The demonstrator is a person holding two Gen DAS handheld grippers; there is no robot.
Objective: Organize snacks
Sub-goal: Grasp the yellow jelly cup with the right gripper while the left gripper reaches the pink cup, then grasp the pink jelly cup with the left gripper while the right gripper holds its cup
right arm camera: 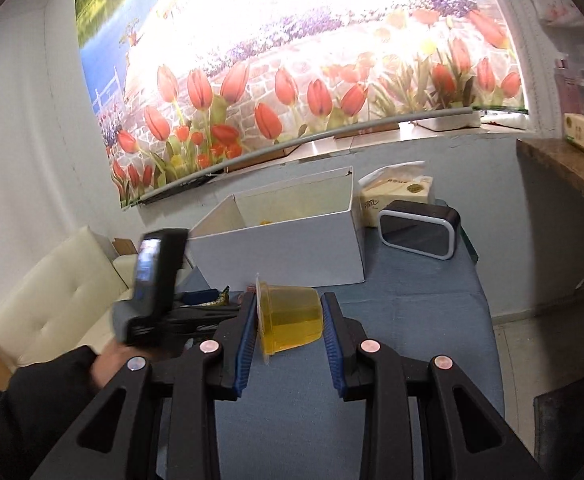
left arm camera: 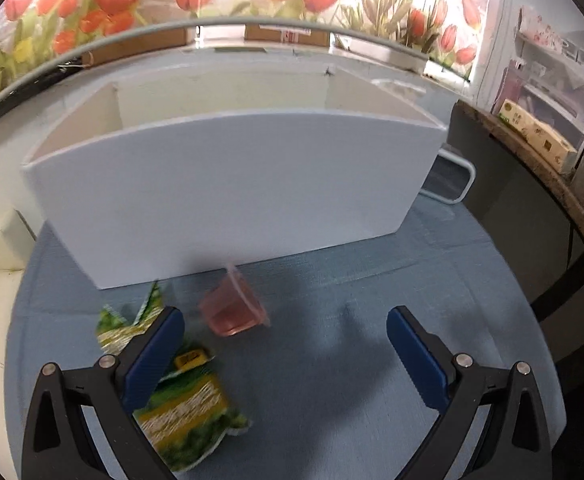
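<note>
In the left wrist view a pink jelly cup (left arm camera: 235, 307) lies on its side on the blue table cloth (left arm camera: 331, 380), just in front of a white open box (left arm camera: 228, 184). Two green and yellow snack packets (left arm camera: 190, 416) lie at the lower left, partly under the left finger. My left gripper (left arm camera: 286, 332) is open and empty above them. In the right wrist view my right gripper (right arm camera: 290, 322) is shut on a yellow jelly cup (right arm camera: 290, 318), held sideways above the table. The white box (right arm camera: 284, 244) stands behind it.
A tissue pack (right arm camera: 397, 196) and a black digital clock (right arm camera: 419, 234) stand right of the box. The person's left hand with the other gripper (right arm camera: 156, 280) is at the left. A cream sofa (right arm camera: 52, 288) lies left of the table. A stone shelf (left arm camera: 551, 172) runs along the right.
</note>
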